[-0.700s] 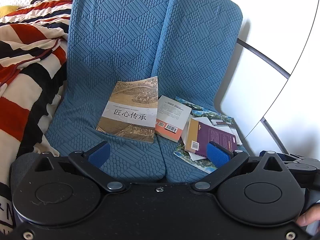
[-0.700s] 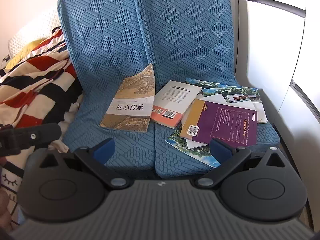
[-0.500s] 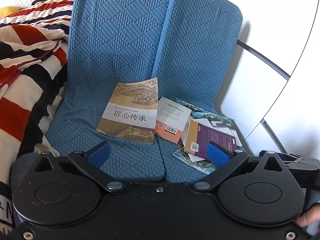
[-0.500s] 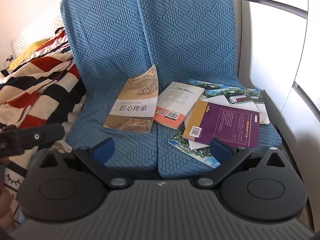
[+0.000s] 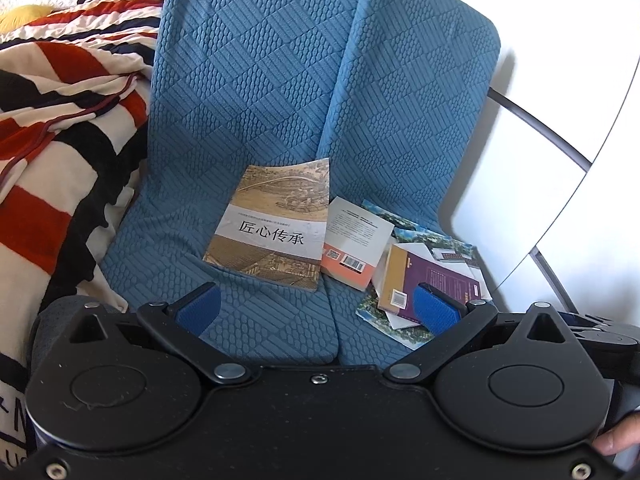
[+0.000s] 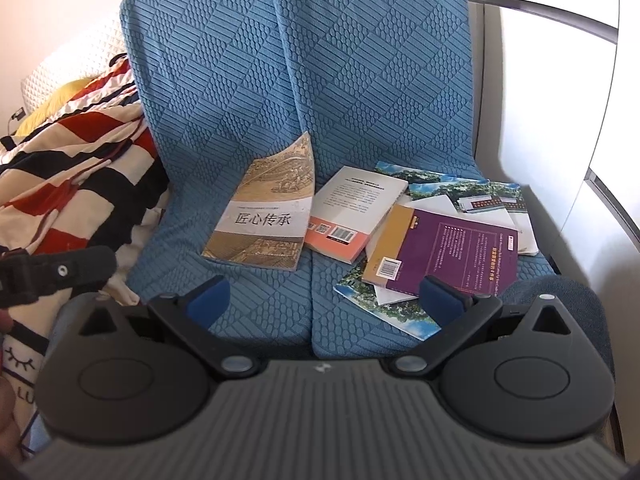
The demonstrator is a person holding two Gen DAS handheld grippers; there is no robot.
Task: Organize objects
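The books lie scattered on the seat of a blue quilted sofa. The tan book with a painted landscape cover sits on the left cushion, its far corner leaning up against the backrest. Just to its right, an orange-and-white book lies back cover up, barcode showing, across the seam between the cushions. Next to that, on the right cushion, a purple book rests on top of a loose pile: white sheets and two landscape booklets fan out beneath it, and another booklet pokes out toward the front edge. A striped blanket in red, black and cream is heaped to the left of the sofa, with a yellow cushion behind it. To the right stands a white panel crossed by a dark rail. The left claw hangs above the seat front, its blue pads spread wide with nothing between them. The right claw hangs likewise, fully apart and empty, its right pad overlapping the purple book in view without touching it.
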